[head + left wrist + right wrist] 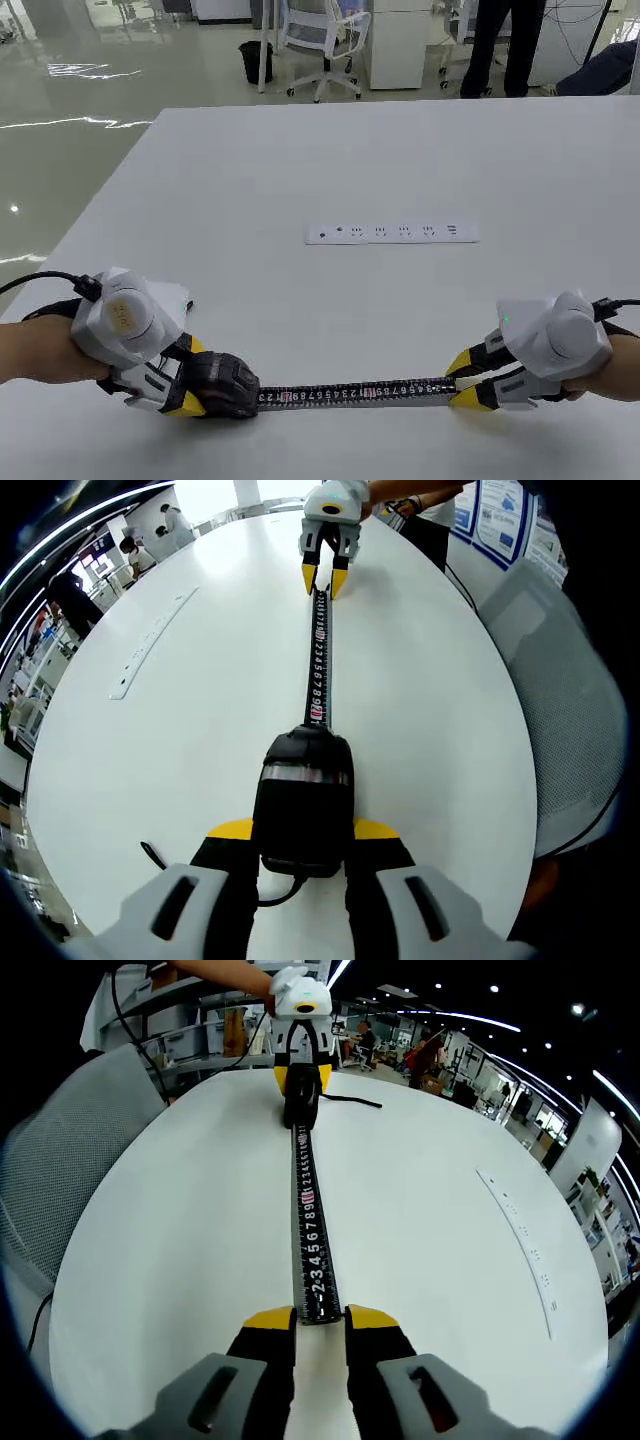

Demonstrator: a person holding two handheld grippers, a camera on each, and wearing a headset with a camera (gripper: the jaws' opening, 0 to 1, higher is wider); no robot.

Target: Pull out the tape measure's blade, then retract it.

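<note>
Left gripper (pixel 192 376) clamped on tape measure case (pixel 225 385), right gripper (pixel 459 381) pinching tip of blade (pixel 350 393), which lies extended flat across white table (pixel 400 160).

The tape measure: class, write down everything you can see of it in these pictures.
The tape measure has a black, rubbery-looking case, which lies on the white table, clamped between the yellow tips of the left tongs. Its blade is pulled out: black with white numerals and one red mark near the case, running straight and flat along the tabletop. The right tongs pinch the blade's far end. A thin dark cord seems to trail from the case's back.
</note>
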